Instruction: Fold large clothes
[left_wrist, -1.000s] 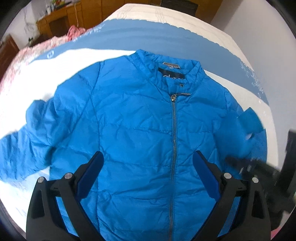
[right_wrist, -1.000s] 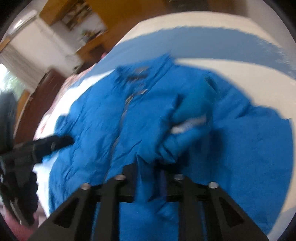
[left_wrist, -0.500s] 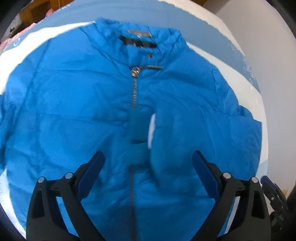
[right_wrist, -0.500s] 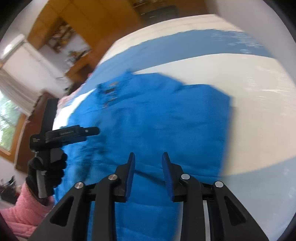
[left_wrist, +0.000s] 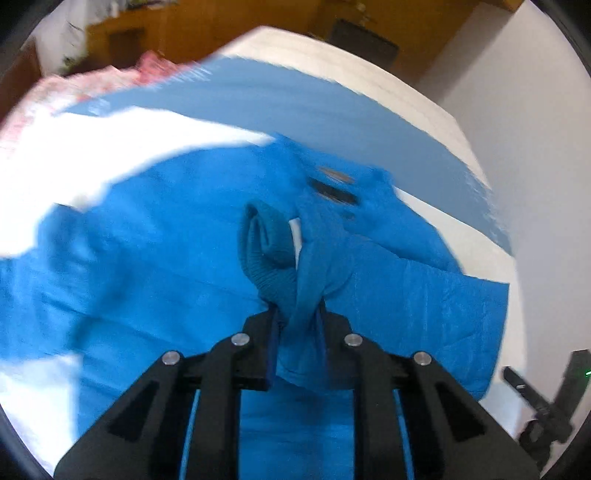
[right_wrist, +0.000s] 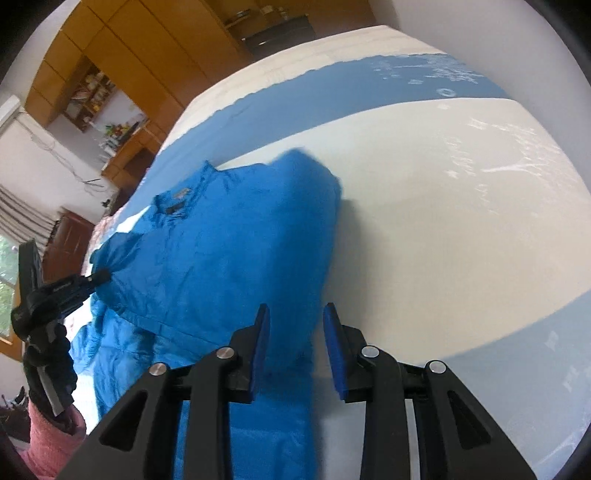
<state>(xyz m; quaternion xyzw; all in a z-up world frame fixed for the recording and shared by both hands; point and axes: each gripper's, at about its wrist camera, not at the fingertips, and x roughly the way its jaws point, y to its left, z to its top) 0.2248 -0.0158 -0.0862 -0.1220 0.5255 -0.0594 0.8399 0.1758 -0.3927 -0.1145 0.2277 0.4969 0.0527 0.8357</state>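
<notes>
Blue padded jacket (left_wrist: 406, 295) lies spread on a bed (right_wrist: 461, 221) whose cover is white with broad blue bands. Its collar (left_wrist: 332, 188), with a dark label inside, points to the far end of the bed, and its right side is folded in over the front.

In the left wrist view the left gripper (left_wrist: 298, 325) is clamped on a bunch of the jacket's fabric: its jaws have just been closing, and the cloth is pinched tight between them. Just beyond the jaws the sleeve's ribbed cuff (left_wrist: 266, 251) stands up above the body of the jacket.

In the right wrist view the right gripper (right_wrist: 297, 325) hangs over the near right edge of the jacket with its blue pads (right_wrist: 260, 347) set a little apart; nothing is pressed between them, and the jacket's edge and the white cover show in the gap. At the left of that view a gloved hand (right_wrist: 48, 354) with a pink sleeve (right_wrist: 51, 439) holds the left gripper against the jacket.

Beyond the far end of the bed stand wooden cabinets (right_wrist: 110, 40), and pink patterned bedding (left_wrist: 92, 85) lies at the far left.
</notes>
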